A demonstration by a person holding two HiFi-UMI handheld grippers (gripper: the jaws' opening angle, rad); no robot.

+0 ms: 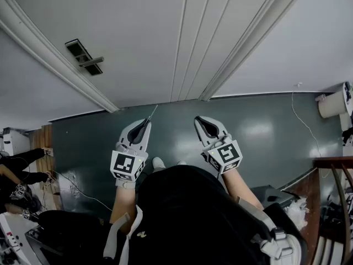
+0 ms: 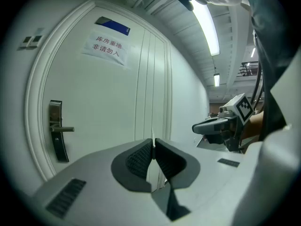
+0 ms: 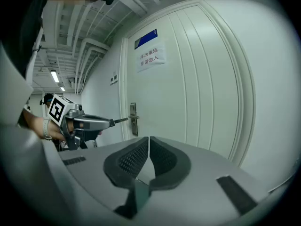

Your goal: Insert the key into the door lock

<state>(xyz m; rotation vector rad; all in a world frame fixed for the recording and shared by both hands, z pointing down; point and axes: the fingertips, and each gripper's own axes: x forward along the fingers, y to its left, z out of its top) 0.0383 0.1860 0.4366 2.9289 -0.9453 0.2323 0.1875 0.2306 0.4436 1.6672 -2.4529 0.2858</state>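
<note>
My left gripper is clamped on the key, whose thin blade sticks forward past the jaw tips. My right gripper has its jaws pressed together on nothing. The lock sits on the door, off to my left and well apart from the key. I can't make out the keyhole from here. I judge I should swing left, close in, square the blade to the plate, then push slowly without twisting.

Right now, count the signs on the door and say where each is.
2. A blue plate sits high on the door; a white paper notice hangs just below it. No other sign shows in any view.
</note>
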